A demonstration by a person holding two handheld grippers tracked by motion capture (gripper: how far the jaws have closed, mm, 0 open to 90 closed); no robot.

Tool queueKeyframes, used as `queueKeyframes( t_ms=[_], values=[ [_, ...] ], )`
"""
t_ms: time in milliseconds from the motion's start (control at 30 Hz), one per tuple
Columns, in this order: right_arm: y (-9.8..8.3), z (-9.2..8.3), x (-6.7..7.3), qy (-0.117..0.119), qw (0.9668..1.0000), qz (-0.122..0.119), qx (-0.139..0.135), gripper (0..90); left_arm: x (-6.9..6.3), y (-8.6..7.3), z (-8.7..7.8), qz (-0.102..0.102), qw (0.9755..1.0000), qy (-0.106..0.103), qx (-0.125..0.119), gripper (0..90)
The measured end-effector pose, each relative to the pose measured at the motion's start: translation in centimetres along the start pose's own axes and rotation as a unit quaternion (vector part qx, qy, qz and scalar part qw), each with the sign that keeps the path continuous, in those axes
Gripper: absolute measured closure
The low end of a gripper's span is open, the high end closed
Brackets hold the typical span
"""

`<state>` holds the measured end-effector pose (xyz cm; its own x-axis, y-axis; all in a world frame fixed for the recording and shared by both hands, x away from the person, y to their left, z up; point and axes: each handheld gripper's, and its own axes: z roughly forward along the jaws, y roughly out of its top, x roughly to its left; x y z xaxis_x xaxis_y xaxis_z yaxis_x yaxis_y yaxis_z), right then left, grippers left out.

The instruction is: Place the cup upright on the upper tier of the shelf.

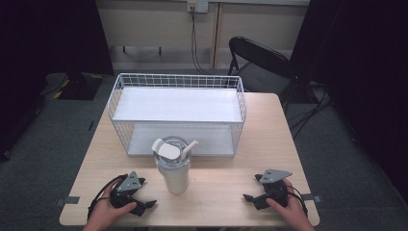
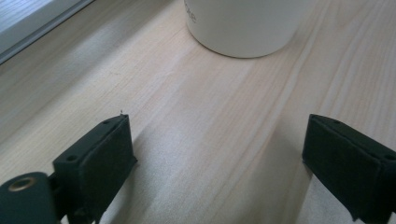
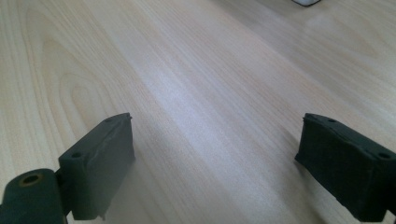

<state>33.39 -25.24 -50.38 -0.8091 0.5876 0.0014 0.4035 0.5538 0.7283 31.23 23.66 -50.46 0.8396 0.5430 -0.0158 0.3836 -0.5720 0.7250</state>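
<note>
I see my left gripper [image 1: 144, 204] low on the table [image 1: 216, 192], close to the near edge, with a hand [image 1: 103, 214] around it. Its jaws are wide apart and hold nothing. In the left gripper view I look along those jaws [image 2: 215, 154] and see bare wood between them, and the round white bottom of the cup [image 2: 243, 28] stands just ahead.

My right gripper [image 1: 250, 197] is on the other side, also near the front edge, with the other hand [image 1: 288, 211] on it. Its jaws are spread wide too, and they are empty. In the right gripper view [image 3: 215, 154] there is light wood grain between the jaws.

The tall white cup [image 1: 174, 168] stands upright between the two grippers, a bit closer to the left one. It has a clear lid [image 1: 171, 146] with a white flap on top, and a pale straw sticks out at a slant.

Just behind the cup is a white wire basket [image 1: 178, 79] lying on its side, with its open face toward me. It has a white board on top.

Farther back, off the table, a black folding chair [image 1: 260, 62] stands on the grey floor [image 1: 57, 130].
</note>
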Motion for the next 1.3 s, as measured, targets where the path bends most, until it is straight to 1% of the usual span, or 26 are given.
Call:
queueKeyframes(
  t_ms=[67,133,167,233,267,300,333,367,400,433,467,500,533,567,633,667,767,867,967,1033,1100,1167,1300],
  values=[
    [0.0,0.0,0.0,0.000,1.0000,0.000,0.000,10.0,-0.2,0.1,0.2,-0.001,1.0000,0.002,0.004,3.6],
    [0.0,0.0,0.0,0.000,1.0000,0.000,0.000,10.0,-0.4,0.3,0.4,0.003,1.0000,-0.001,0.009,0.0],
    [0.0,0.0,0.0,0.000,1.0000,0.000,0.000,10.0,-0.4,0.4,0.5,0.003,1.0000,-0.003,0.008,0.0],
    [0.0,0.0,0.0,0.000,1.0000,0.000,0.000,10.0,-0.5,0.5,0.6,0.010,0.9999,-0.008,0.008,0.3],
    [0.0,0.0,0.0,0.000,1.0000,0.000,0.000,10.0,-0.5,0.6,0.5,0.011,0.9999,-0.009,0.004,1.8],
    [0.0,0.0,0.0,0.000,1.0000,0.000,0.000,10.0,-0.5,0.7,0.4,0.012,0.9999,-0.012,-0.001,6.8],
    [0.0,0.0,0.0,0.000,1.0000,0.000,0.000,10.0,-0.5,0.8,0.3,0.010,0.9997,-0.018,-0.009,17.1],
    [0.0,0.0,0.0,0.000,1.0000,0.000,0.000,10.0,-0.5,1.0,0.2,0.008,0.9995,-0.025,-0.019,24.8],
    [0.0,0.0,0.0,0.000,1.0000,0.000,0.000,10.0,-0.5,1.1,0.1,0.005,0.9994,-0.024,-0.024,21.5],
    [0.0,0.0,0.0,0.000,1.0000,0.000,0.000,10.0,-0.5,1.3,0.0,0.003,0.9995,-0.017,-0.027,14.2],
    [0.0,0.0,0.0,0.000,1.0000,0.000,0.000,10.0,-0.5,1.4,-0.1,0.002,0.9992,-0.020,-0.035,15.0],
    [0.0,0.0,0.0,0.000,1.0000,0.000,0.000,10.0,-0.5,1.5,-0.3,-0.002,0.9988,-0.022,-0.043,19.9],
    [0.0,0.0,0.0,0.000,1.0000,0.000,0.000,10.0,-0.4,1.7,-0.4,-0.006,0.9986,-0.021,-0.049,19.4],
    [0.0,0.0,0.0,0.000,1.0000,0.000,0.000,10.0,-0.4,1.8,-0.5,-0.009,0.9985,-0.019,-0.051,16.4],
    [0.0,0.0,0.0,0.000,1.0000,0.000,0.000,10.0,-0.3,2.0,-0.6,-0.020,0.9974,-0.022,-0.066,16.6],
    [0.0,0.0,0.0,0.000,1.0000,0.000,0.000,10.0,-0.3,2.1,-0.7,-0.022,0.9971,-0.021,-0.069,16.6],
    [0.0,0.0,0.0,0.000,1.0000,0.000,0.000,10.0,-0.3,2.6,-0.8,-0.020,0.9964,-0.020,-0.080,16.6],
    [0.0,0.0,0.0,0.000,1.0000,0.000,0.000,10.0,-0.3,3.1,-1.0,-0.019,0.9955,-0.024,-0.090,16.5],
    [0.0,0.0,0.0,0.000,1.0000,0.000,0.000,10.0,-0.3,3.6,-1.0,-0.016,0.9953,-0.029,-0.091,16.5],
    [0.0,0.0,0.0,0.000,1.0000,0.000,0.000,10.0,-0.4,3.8,-0.9,-0.018,0.9949,-0.032,-0.094,16.5],
    [0.0,0.0,0.0,0.000,1.0000,0.000,0.000,10.0,-0.4,4.0,-0.9,-0.016,0.9948,-0.031,-0.095,16.3],
    [0.0,0.0,0.0,0.000,1.0000,0.000,0.000,10.0,-0.4,4.3,-0.8,-0.018,0.9941,-0.036,-0.101,16.1],
    [0.0,0.0,0.0,0.000,1.0000,0.000,0.000,10.0,-0.6,5.0,-0.6,-0.013,0.9935,-0.040,-0.106,16.1]
  ],
)
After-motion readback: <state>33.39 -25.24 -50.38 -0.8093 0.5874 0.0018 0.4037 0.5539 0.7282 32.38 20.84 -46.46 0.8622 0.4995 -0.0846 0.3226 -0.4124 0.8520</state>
